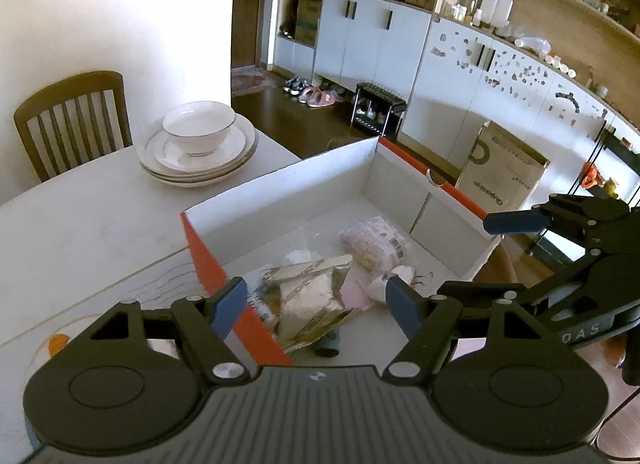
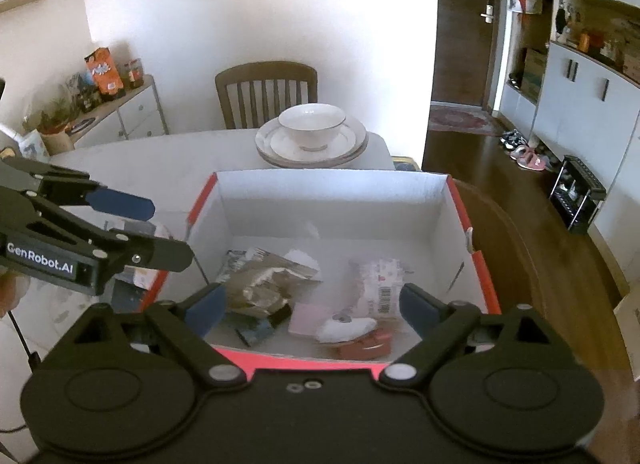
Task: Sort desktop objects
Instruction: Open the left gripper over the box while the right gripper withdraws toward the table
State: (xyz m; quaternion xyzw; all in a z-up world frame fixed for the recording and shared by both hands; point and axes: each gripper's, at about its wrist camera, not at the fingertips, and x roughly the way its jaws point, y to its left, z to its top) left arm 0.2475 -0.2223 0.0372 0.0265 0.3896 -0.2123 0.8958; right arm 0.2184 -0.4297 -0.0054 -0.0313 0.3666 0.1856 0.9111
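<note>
A white cardboard box (image 2: 332,204) with an orange-red outside stands open on the pale bench (image 1: 92,220), near its right edge. Inside lies a loose heap of things: a crumpled foil-lined wrapper (image 2: 264,284) on the left, a white packet with a barcode (image 2: 382,284) on the right, a pale pink slip (image 2: 306,318) between them, and a white and pinkish object (image 2: 352,334) against the near wall that is too blurred to name.

The left hand-held gripper (image 1: 316,302) hangs over the box's near left corner, its blue-padded fingers (image 1: 228,306) spread wide with nothing between them; below the gap the wrapper (image 1: 308,296) shows, and farther in the barcode packet (image 1: 376,242). The right hand-held gripper (image 2: 312,306) hangs over the near wall of the box, likewise wide open and holding nothing. Each hand-held gripper shows in the other's view: the right one (image 1: 516,222) at the box's right rim, the left one (image 2: 120,204) just outside the left wall.

At the far end of the bench a white bowl (image 2: 312,126) sits on a stack of plates (image 2: 312,150), well apart from the box, with a wooden chair (image 2: 266,90) behind them.
</note>
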